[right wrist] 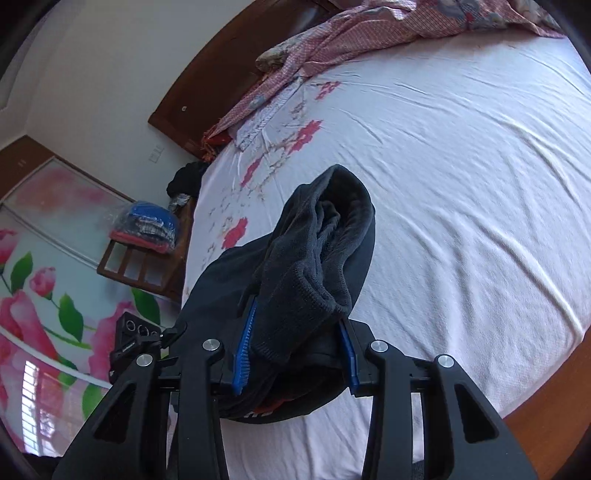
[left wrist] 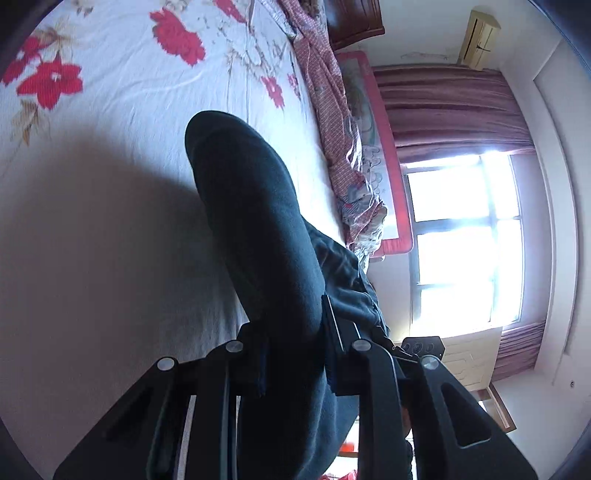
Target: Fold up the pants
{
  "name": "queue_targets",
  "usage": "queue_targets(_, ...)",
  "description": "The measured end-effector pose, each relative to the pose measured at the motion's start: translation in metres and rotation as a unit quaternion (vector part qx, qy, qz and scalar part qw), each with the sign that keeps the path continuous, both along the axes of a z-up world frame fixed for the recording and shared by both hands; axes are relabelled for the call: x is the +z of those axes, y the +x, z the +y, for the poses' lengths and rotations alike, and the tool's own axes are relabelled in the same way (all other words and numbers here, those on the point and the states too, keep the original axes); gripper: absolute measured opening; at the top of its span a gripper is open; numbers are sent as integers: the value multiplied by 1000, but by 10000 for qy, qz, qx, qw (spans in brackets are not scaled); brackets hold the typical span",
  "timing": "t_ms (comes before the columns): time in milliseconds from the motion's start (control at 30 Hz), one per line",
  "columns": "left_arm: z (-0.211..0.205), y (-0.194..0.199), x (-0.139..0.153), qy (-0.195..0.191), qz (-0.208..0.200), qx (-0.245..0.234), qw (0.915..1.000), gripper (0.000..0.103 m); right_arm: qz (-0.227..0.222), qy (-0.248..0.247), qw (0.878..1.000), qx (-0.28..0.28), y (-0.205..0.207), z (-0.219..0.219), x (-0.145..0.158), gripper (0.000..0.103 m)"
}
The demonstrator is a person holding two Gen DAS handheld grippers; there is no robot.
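Observation:
Dark navy pants (left wrist: 251, 206) hang bunched above the white flowered bedsheet (left wrist: 110, 229). In the left wrist view my left gripper (left wrist: 291, 325) is shut on a thick fold of the fabric, and the cloth rises in a rounded hump beyond the fingers. In the right wrist view my right gripper (right wrist: 297, 317) is shut on the pants (right wrist: 332, 236), with a ribbed edge pinched between its blue pads (right wrist: 245, 343). The rest of the garment droops to the left and under the jaws. A bit of red print shows on the cloth below.
A pink patterned quilt (right wrist: 369, 33) lies crumpled along the far side of the bed, by a pink bed rail (left wrist: 384, 177). A wooden headboard (right wrist: 207, 77), a bedside stand with folded clothes (right wrist: 147, 229), a bright window (left wrist: 465, 236) and the bed's wooden edge (right wrist: 546, 406) surround the sheet.

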State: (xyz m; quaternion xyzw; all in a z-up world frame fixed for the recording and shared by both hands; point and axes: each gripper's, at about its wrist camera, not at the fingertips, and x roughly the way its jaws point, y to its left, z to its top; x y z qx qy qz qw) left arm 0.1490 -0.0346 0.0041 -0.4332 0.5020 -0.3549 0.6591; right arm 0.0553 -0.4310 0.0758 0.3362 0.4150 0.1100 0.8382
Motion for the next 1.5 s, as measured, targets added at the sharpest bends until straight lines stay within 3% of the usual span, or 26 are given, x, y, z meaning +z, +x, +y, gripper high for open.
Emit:
queue_targets(200,64,24,50,393,-654,330,9965,21,-516,217,9976,400,59,56,10,38)
queue_targets(333,120,33,67,784,-1013,705,9893,22,-682,605,9940,598,92,102,-15,38)
queue_targets(400,145,37,56,1011,-984,761,9871,22,-495,532,9947,722,103,125,-44,38)
queue_targets(467,161,39,32,1563,-761,725,9821,27,153,442,9954,840,110,144,-88,42)
queue_targets(500,168,37,14,2065,-597,684,9742,30,655,277,9939,844,109,151,-112,50)
queue_targets(533,174,32,-7,2488,-363,615,9659,37,778,306,9938,738,104,150,-124,56)
queue_targets(567,180,27,-26,2801,-145,590,9580,38,564,613,9946,622,94,145,-122,59)
queue_targets(633,197,9,-25,2432,-364,820,9658,38,581,646,9956,359,77,135,-112,65)
queue_targets(667,200,3,-16,2523,-493,973,9615,40,503,600,9962,383,69,132,-103,65)
queue_targets(733,204,-14,8,2445,-911,1174,9582,43,407,45,9987,307,59,127,-82,65)
queue_targets(767,197,-20,22,2418,-1183,1182,9558,53,259,11,9992,301,57,124,-70,65)
queue_targets(833,167,-28,44,2420,-1670,835,9521,62,-18,145,9994,298,66,123,-46,65)
queue_targets(933,111,-20,56,1940,-2136,-20,9575,65,-477,330,9953,773,105,149,-14,65)
queue_targets(1000,71,-8,53,1849,-2332,-436,9537,65,-453,635,9902,1158,142,174,-11,65)
queue_targets(1067,45,1,40,1615,-2210,-853,9580,64,-223,607,9894,1300,176,189,-23,65)
queue_targets(1100,39,0,33,1650,-2149,-907,9583,64,-97,797,9865,1429,192,193,-33,65)
queue_targets(1200,30,-5,11,1660,-1852,-1194,9612,64,277,532,9867,1509,219,204,-61,65)
queue_targets(1267,35,-14,-7,1561,-1641,-1265,9658,64,411,565,9876,1404,229,196,-80,53)
queue_targets(1333,34,-23,-17,1658,-1719,-1273,9627,63,452,658,9897,1185,235,185,-90,26)
queue_targets(1367,33,-26,-17,1697,-1798,-1265,9607,63,487,786,9889,1160,236,182,-93,26)
queue_targets(1433,28,-27,-15,1834,-1829,-1290,9572,63,432,563,9892,1284,232,186,-89,26)
queue_targets(1500,29,-24,-9,1866,-1739,-1202,9594,63,311,604,9895,1276,223,186,-74,27)
